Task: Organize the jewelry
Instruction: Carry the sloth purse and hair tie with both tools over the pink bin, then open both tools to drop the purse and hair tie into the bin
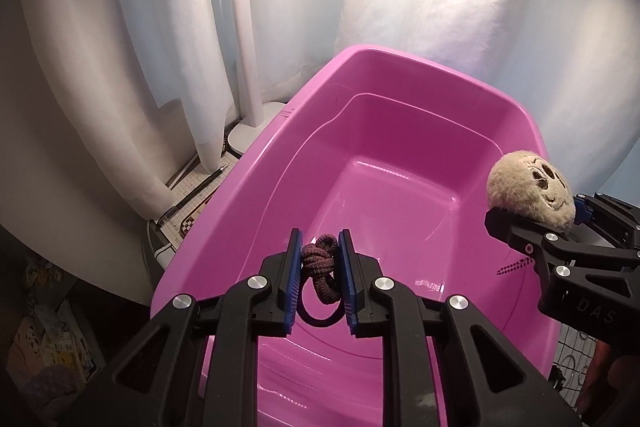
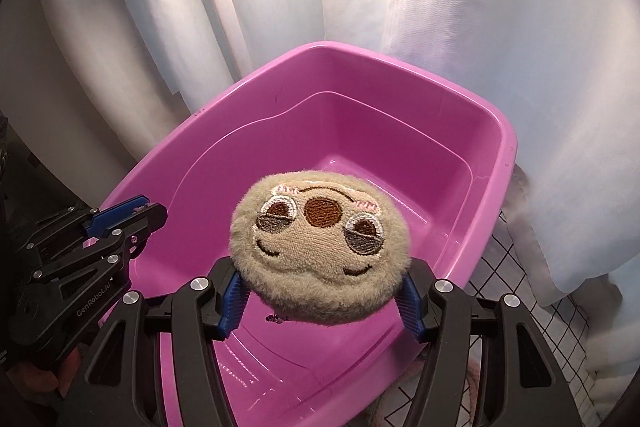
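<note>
Both grippers are hanging over a big glossy pink plastic tub (image 1: 400,195) right now, angled down into it. The left gripper (image 1: 319,247) has its blue pads pinched narrow on a knotted bundle of mauve fabric hair ties (image 1: 318,259), with a thin black elastic loop (image 1: 320,315) dangling underneath, all of it over the near end of the tub's floor. The log shows a tiny widening, but the pads look like they're pressing on the bundle. The right gripper (image 2: 324,301) is spread fairly wide and clamped on a round fuzzy beige plush piece with an embroidered sloth-like face (image 2: 320,247), held near the tub's near right rim; a short bit of dark bead chain hangs below it. White curtains (image 1: 140,47) hang behind the tub, and a black pen (image 1: 196,193) lies on a gridded mat past the tub's left edge.
</note>
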